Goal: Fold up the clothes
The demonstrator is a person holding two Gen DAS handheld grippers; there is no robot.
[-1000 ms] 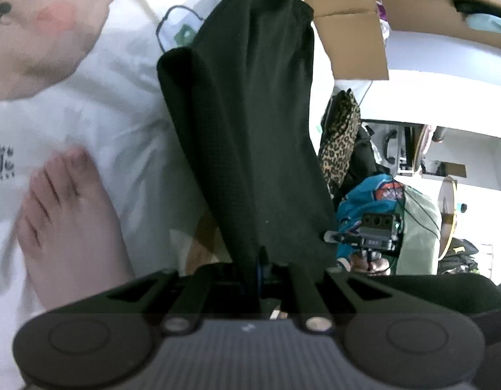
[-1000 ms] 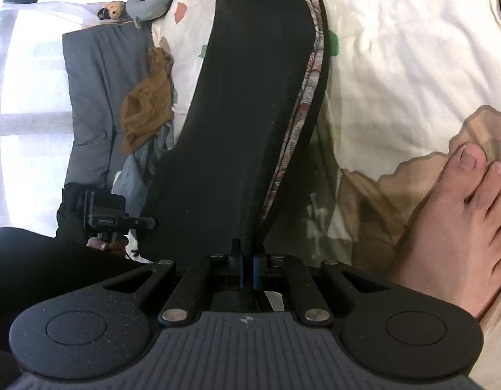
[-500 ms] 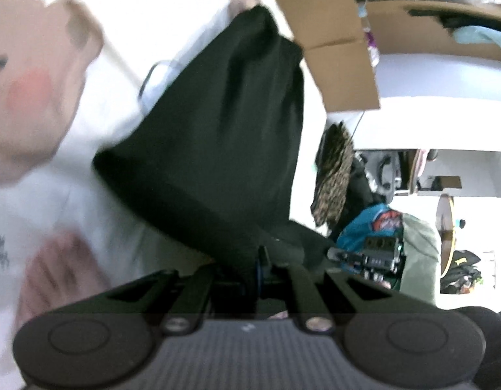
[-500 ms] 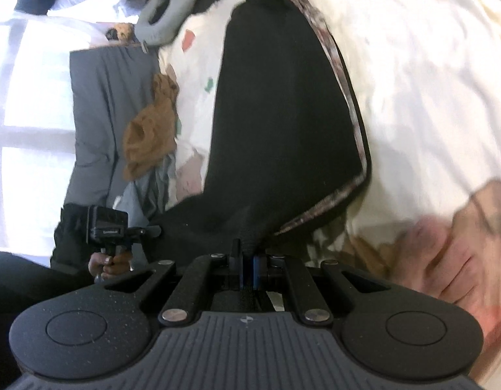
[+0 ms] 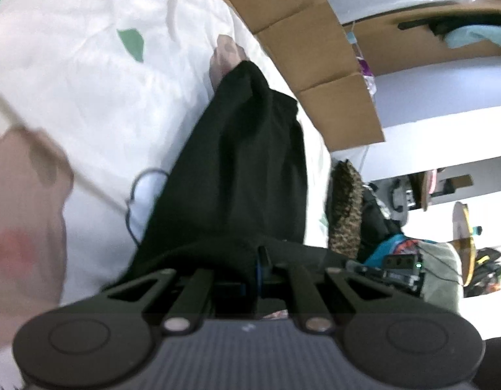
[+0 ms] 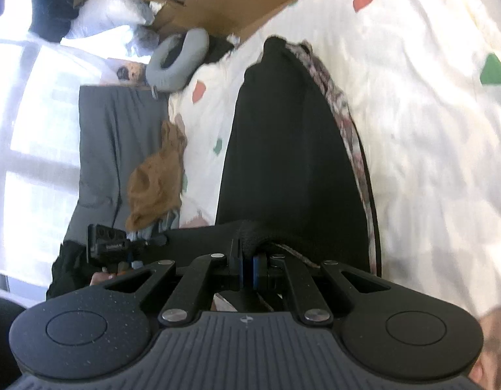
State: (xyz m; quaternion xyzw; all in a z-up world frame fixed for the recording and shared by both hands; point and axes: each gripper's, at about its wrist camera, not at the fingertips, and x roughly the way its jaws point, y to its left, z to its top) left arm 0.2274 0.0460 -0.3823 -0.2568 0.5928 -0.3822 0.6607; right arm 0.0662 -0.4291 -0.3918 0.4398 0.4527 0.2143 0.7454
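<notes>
— Where's the garment?

— The black garment is stretched over the white patterned duvet, running away from both cameras. In the right wrist view it shows a floral lining along its right edge.

— And the grippers?

— Both clenched on its near edge. The left gripper has the cloth bunched between its closed jaws; the right gripper pinches a rolled fold of it the same way.

— What's around?

— A brown garment lies on a grey sheet to the left of the duvet, with a grey neck pillow beyond. Cardboard lines the far side. The pinkish blur at the lower right of the right wrist view may be a bare foot; it's too smeared to be sure.
</notes>
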